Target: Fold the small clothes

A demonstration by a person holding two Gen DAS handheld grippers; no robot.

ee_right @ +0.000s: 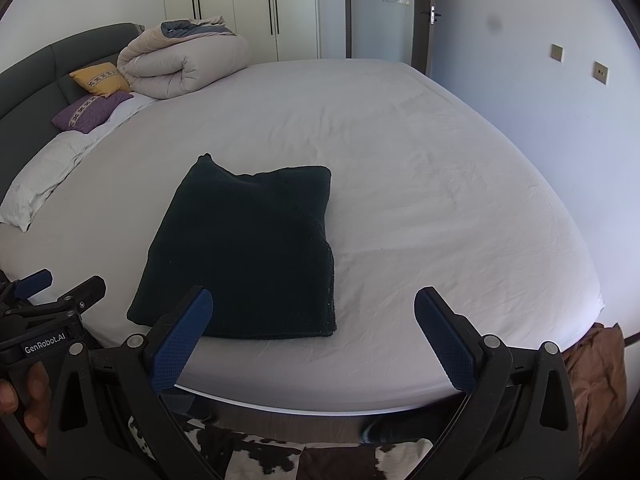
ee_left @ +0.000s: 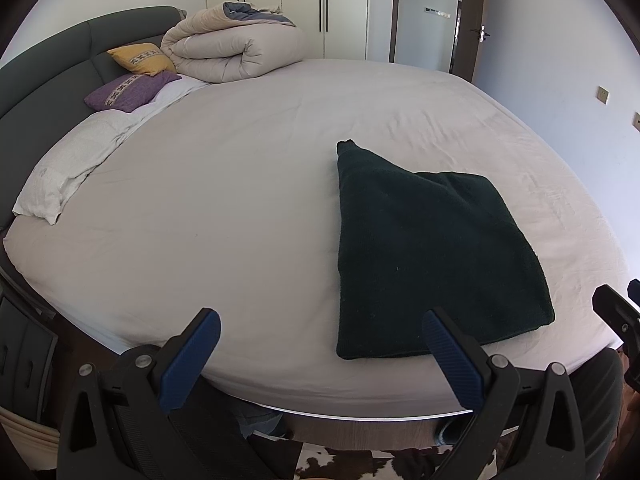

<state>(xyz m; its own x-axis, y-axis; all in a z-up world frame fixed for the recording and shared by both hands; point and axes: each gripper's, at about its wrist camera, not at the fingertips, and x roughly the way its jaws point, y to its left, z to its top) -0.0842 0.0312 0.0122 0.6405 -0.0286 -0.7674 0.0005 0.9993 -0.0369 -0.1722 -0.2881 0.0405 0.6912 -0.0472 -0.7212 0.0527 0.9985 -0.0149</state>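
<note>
1 folded dark garment (ee_right: 244,252) on the bed (ee_right: 420,184); 2 pillows.

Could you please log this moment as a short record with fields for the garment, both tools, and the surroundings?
garment: dark green garment, folded into a rough rectangle, one corner poking up at the far left
garment location: near edge of the bed, lying flat on the sheet
left tool: open, holding nothing, at the bed's near edge
right tool: open, holding nothing, just short of the garment
at the headboard end: rolled duvet, yellow pillow, purple pillow, white pillow
</note>
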